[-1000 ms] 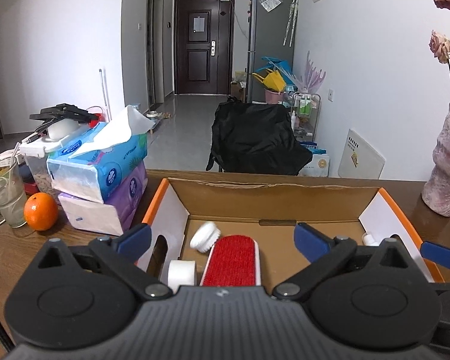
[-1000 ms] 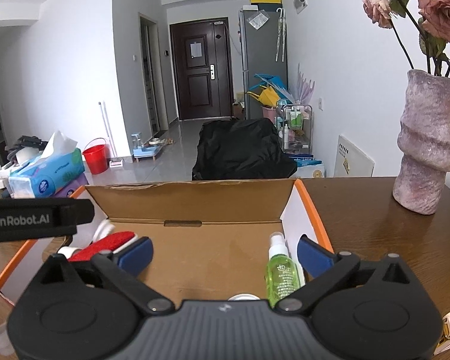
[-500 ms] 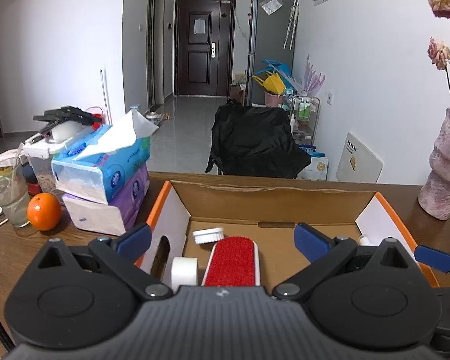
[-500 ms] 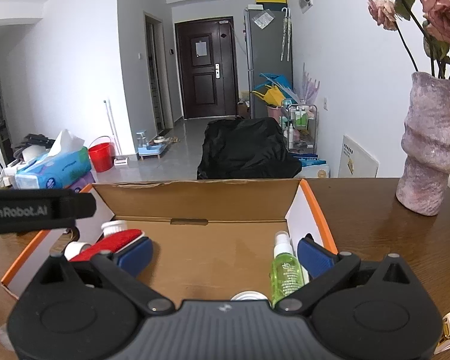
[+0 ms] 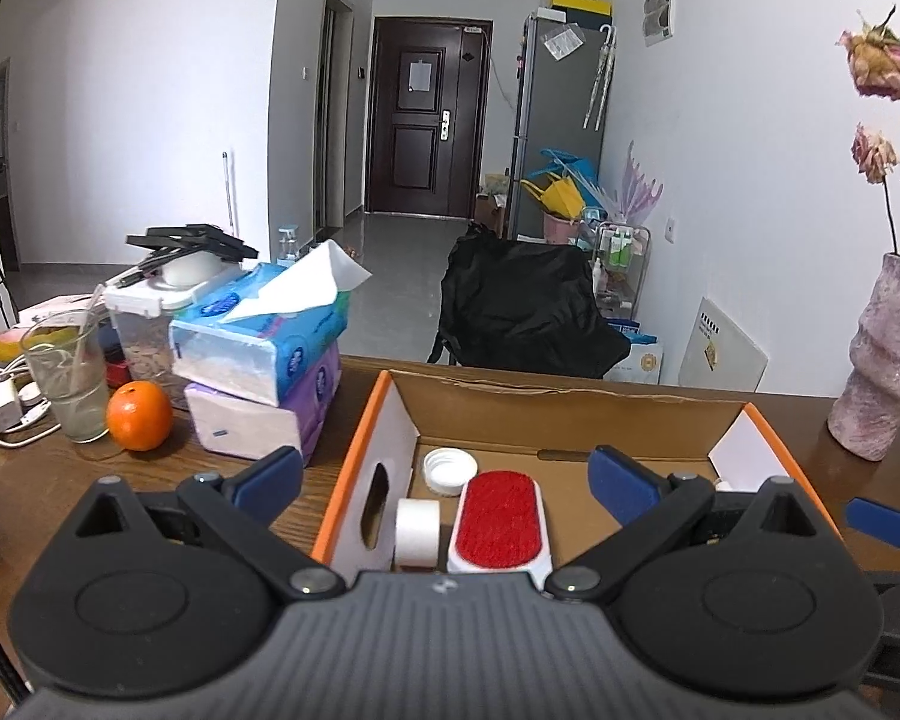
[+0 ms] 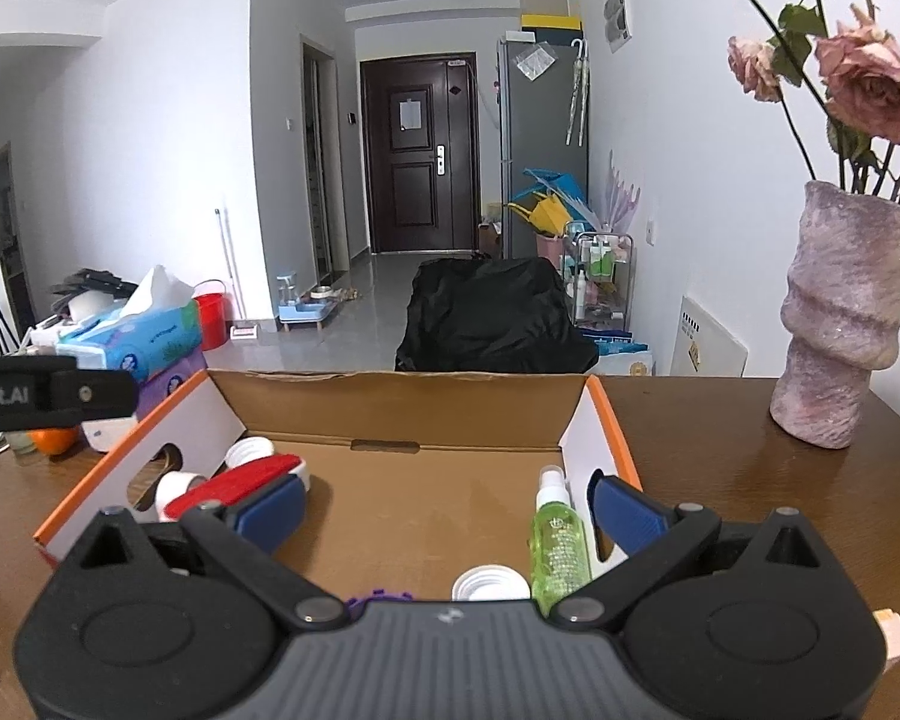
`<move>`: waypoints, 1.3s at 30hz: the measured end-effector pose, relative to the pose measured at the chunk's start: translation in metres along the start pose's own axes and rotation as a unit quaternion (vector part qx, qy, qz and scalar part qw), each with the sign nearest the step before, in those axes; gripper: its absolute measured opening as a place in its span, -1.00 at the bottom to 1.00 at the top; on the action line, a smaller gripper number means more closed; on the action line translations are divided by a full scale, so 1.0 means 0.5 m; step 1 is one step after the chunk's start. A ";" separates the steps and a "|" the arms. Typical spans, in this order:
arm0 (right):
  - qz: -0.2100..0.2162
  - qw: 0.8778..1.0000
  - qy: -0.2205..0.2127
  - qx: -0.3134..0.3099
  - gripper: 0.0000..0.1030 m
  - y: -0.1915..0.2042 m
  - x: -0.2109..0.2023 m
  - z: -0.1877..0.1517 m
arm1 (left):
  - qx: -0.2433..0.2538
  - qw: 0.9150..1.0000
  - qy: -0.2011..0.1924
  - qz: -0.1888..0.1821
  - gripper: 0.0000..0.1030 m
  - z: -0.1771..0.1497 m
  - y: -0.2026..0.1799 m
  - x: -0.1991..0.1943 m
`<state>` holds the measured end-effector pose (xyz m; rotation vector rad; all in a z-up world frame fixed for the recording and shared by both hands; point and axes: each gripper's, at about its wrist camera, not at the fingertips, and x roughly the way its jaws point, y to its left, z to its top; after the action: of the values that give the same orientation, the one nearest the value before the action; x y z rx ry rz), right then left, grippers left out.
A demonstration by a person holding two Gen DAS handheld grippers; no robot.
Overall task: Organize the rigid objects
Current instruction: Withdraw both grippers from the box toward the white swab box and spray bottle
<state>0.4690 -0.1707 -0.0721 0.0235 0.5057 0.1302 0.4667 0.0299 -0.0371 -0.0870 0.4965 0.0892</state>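
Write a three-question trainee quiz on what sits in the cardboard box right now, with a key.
1. True or false: the green spray bottle lies by the cardboard box's right wall.
2. What colour is the lint brush pad?
3. The orange is: A) in the box B) on the table beside the glass C) in the left tool.

Key: 1 true; 2 red; 3 B.

White lettering reading "obot.AI" is seen on the black bar of the left gripper point(image 6: 42, 397), cut off by the frame edge at nine o'clock in the right wrist view. Print on the blue plastic-wrapped tissue pack point(image 5: 258, 336) and the green spray bottle point(image 6: 559, 546) is too small to be read.
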 end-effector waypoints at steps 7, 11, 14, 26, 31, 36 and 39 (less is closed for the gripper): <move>0.001 1.000 -0.008 0.001 1.00 0.000 -0.050 -0.018 | -0.005 1.000 -0.002 -0.001 1.00 -0.027 0.027 -0.056; 0.000 1.000 -0.009 0.002 0.99 0.000 -0.079 -0.031 | -0.010 1.000 -0.002 0.000 1.00 -0.039 0.044 -0.088; -0.003 1.000 -0.009 0.003 1.00 -0.002 -0.101 -0.045 | -0.010 1.000 0.001 0.000 1.00 -0.050 0.054 -0.109; -0.013 1.000 -0.007 0.008 1.00 -0.016 -0.187 -0.096 | -0.002 1.000 -0.004 -0.008 1.00 -0.094 0.061 -0.199; -0.017 1.000 -0.005 0.006 1.00 -0.023 -0.221 -0.116 | -0.003 1.000 -0.001 -0.010 1.00 -0.117 0.070 -0.229; -0.021 1.000 -0.007 0.001 1.00 -0.027 -0.256 -0.136 | -0.008 1.000 0.003 -0.005 1.00 -0.140 0.090 -0.258; -0.024 1.000 -0.008 -0.002 1.00 -0.031 -0.277 -0.148 | -0.007 1.000 0.005 -0.002 1.00 -0.157 0.100 -0.275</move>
<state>0.3150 -0.2047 -0.0713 0.0084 0.4906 0.0834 0.3038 0.0625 -0.0430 -0.1021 0.5051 0.0892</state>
